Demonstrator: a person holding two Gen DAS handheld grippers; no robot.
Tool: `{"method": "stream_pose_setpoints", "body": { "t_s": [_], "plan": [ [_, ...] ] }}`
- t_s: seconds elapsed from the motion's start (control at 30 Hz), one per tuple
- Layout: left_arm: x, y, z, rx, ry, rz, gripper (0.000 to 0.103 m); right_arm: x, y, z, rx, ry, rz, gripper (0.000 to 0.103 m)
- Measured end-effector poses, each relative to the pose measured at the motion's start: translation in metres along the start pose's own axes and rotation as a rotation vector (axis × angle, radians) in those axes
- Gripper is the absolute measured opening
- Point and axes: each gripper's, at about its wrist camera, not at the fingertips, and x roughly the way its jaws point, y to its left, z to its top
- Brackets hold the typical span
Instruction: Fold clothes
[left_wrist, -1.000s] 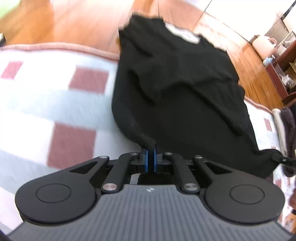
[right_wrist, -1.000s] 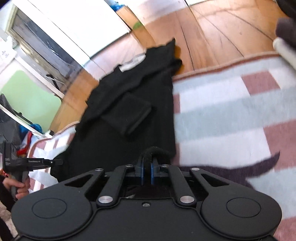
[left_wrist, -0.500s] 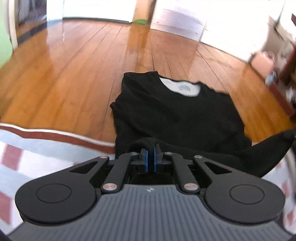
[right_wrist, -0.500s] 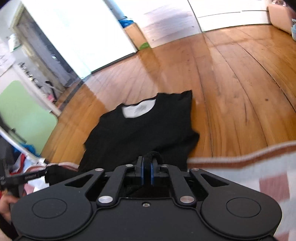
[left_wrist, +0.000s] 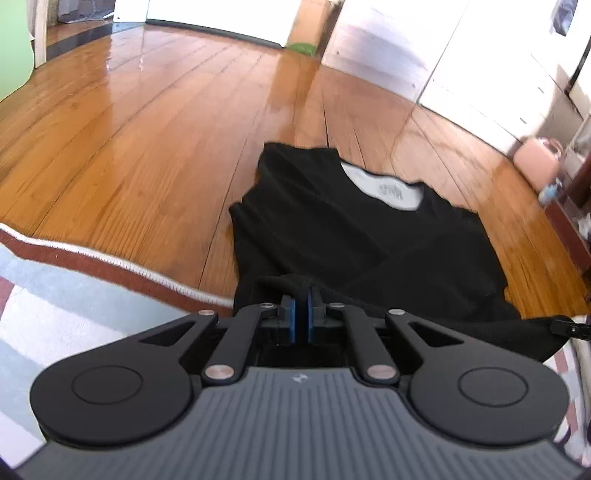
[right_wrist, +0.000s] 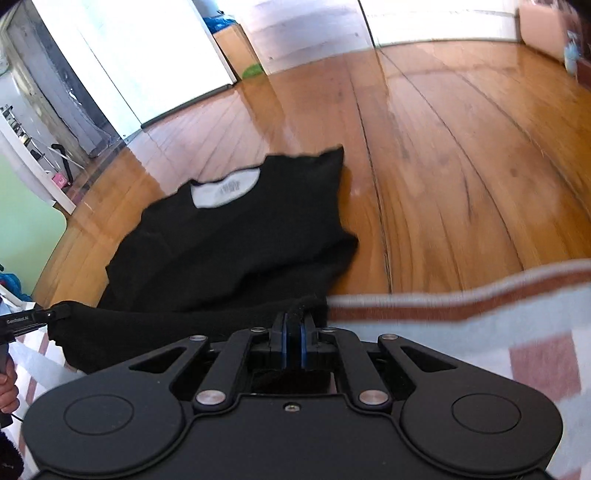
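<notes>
A black T-shirt (left_wrist: 354, 236) with a white neck label lies stretched from the rug out onto the wooden floor, collar at the far end. My left gripper (left_wrist: 302, 301) is shut on the shirt's near hem at one corner. My right gripper (right_wrist: 291, 325) is shut on the other hem corner of the black T-shirt (right_wrist: 243, 236). The hem edge hangs taut between both grippers. The other gripper's tip shows at the right edge of the left wrist view and at the left edge of the right wrist view, beside a hand (right_wrist: 7, 384).
A checked rug (left_wrist: 66, 306) in pale blue, white and maroon lies under both grippers, its border (right_wrist: 461, 295) meeting the wooden floor (left_wrist: 147, 129). A pink container (left_wrist: 535, 162) and shelving stand at the far right. White doors and a green panel (right_wrist: 22, 214) line the room's edges.
Both grippers have lifted the hem and carried it forward toward the collar; the shirt's body, spread over the rug a second ago, now lies mostly on the wooden floor.
</notes>
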Motion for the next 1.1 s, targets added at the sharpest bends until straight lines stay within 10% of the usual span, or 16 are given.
{"method": "stream_pose_setpoints", "body": {
  "t_s": [0.27,0.43,1.03,1.1],
  "plan": [
    [0.027,0.01,-0.011,-0.048,0.069,0.023,0.008,0.051,0.0,0.032,-0.177,0.156,-0.066,0.011],
    [-0.02,0.046,0.012,-0.179,-0.16,0.005,0.017,0.025,-0.002,0.033,-0.18,0.041,-0.169,0.027],
    [-0.027,-0.061,-0.026,0.45,0.022,-0.166,0.061,0.0,0.009,-0.005,-0.229,0.068,-0.025,0.033],
    [-0.019,-0.069,-0.034,0.538,0.067,-0.091,0.064,-0.001,0.011,-0.008,-0.227,0.098,0.027,0.034]
  ]
}}
